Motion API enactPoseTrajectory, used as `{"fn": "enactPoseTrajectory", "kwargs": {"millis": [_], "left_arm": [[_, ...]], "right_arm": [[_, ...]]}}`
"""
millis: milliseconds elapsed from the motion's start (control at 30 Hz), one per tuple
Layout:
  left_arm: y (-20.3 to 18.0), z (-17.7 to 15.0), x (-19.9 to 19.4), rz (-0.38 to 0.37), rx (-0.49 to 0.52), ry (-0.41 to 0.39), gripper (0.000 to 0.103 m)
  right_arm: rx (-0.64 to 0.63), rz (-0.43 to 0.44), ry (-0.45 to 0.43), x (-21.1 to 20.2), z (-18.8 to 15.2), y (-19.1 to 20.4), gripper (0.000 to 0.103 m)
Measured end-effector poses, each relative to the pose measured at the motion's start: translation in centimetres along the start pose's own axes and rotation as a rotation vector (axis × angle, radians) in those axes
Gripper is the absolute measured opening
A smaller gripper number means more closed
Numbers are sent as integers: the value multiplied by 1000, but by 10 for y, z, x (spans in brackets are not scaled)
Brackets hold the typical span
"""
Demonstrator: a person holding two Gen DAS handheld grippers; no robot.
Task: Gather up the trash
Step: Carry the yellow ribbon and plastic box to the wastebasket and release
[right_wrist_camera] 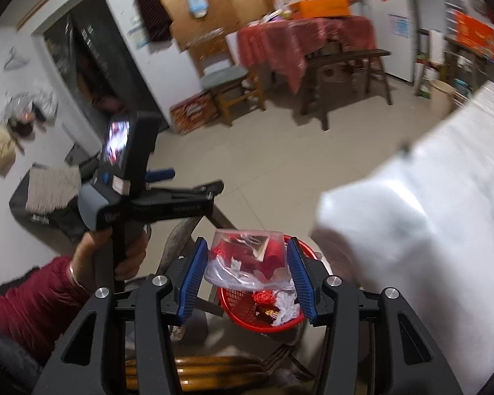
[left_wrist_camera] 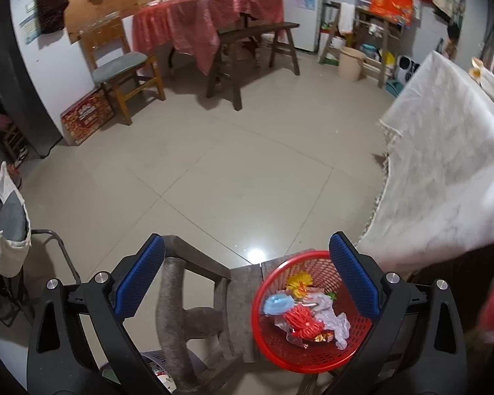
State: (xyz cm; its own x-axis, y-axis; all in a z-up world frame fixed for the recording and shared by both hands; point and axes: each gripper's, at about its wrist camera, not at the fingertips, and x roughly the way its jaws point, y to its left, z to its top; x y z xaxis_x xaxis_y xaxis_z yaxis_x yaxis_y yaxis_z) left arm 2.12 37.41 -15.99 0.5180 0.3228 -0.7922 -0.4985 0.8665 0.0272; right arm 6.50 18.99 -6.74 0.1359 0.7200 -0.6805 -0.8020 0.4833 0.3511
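Observation:
A red mesh basket (left_wrist_camera: 316,355) sits on a grey wooden stool (left_wrist_camera: 237,299) and holds crumpled wrappers and paper trash (left_wrist_camera: 304,319). My left gripper (left_wrist_camera: 247,279) is open and empty above the stool, its right finger over the basket's rim. My right gripper (right_wrist_camera: 245,271) is shut on a clear plastic cup (right_wrist_camera: 247,256) with red scraps inside, held just above the basket (right_wrist_camera: 247,312). The left gripper's body and the hand holding it (right_wrist_camera: 128,197) show in the right wrist view, to the left of the cup.
A table with a white cloth (left_wrist_camera: 444,171) stands close on the right. A tiled floor (left_wrist_camera: 220,151) stretches to a red-clothed table (left_wrist_camera: 207,19), a bench (left_wrist_camera: 253,46) and a wooden chair (left_wrist_camera: 118,62) at the far wall. A rack with bags (left_wrist_camera: 6,230) stands on the left.

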Motion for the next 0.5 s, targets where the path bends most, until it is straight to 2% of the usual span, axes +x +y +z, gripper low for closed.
{"fn": "enactPoseTrajectory", "kwargs": {"millis": [33,167,300,500], "left_arm": [[1,2,-3,2,-3,-4,96],[6,7,-13,5,-9,-32,96],[3,9,-15,2,-1,-32,96],[-15,8,-21,-10,37,-36,96]], "right_arm": [[-7,-15,-17,-1,3,2,67],[-6,-22,-58,-12,7,-2,68],[54,-32,-89,-29,3,-22,68],[107,-58,-124,-49,-7,-47,68]]}}
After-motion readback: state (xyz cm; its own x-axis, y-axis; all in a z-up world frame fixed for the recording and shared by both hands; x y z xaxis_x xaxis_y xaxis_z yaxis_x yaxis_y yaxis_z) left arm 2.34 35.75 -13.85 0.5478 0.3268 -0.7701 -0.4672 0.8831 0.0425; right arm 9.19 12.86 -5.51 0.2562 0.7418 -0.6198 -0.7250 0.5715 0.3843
